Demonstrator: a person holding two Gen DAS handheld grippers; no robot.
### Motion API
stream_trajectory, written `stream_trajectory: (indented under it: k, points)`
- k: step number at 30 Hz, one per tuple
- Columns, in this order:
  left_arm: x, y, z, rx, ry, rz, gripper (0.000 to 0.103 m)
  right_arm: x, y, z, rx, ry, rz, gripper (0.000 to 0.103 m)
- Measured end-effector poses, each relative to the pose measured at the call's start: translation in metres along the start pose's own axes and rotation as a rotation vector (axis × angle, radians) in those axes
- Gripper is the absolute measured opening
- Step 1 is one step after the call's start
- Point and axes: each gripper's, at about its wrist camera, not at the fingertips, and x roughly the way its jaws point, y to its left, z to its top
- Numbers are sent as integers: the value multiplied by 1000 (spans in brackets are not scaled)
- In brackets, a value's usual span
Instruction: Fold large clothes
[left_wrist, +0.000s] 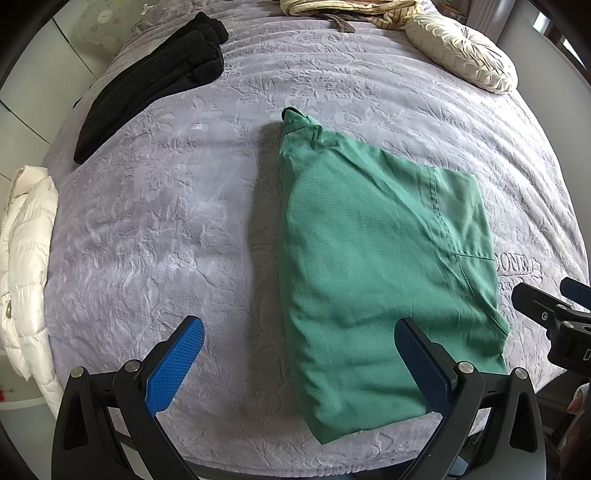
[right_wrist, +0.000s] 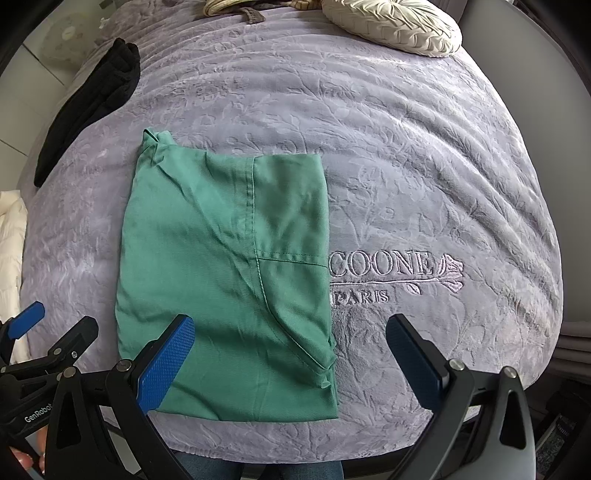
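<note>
- Lots of bare purple bed (right_wrist: 424, 155) right of the green cloth (right_wrist: 229, 280) and left of it too, out to the bed's side edges.
- Green cloth near the bed's front edge, folded flat into a tidy block, collar bunched at its far left corner, seams showing on top.
- Left gripper (left_wrist: 299, 365) wide, holding nothing, just above the cloth's front part.
- Right gripper (right_wrist: 291, 362) wide, holding nothing, over the cloth's front right corner.
- One green cloth, one black pile (left_wrist: 155, 81) by the far left edge, one pillow (right_wrist: 395, 26) at the far right corner, one white coat (left_wrist: 26, 273) off the left edge.
</note>
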Motion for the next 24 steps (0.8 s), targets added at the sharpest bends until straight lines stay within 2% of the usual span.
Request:
stream_trajectory:
  k: [24]
  points:
    - [-1,-1,-2,-8,-5,4,103,0,2,-1,0,2,1,103]
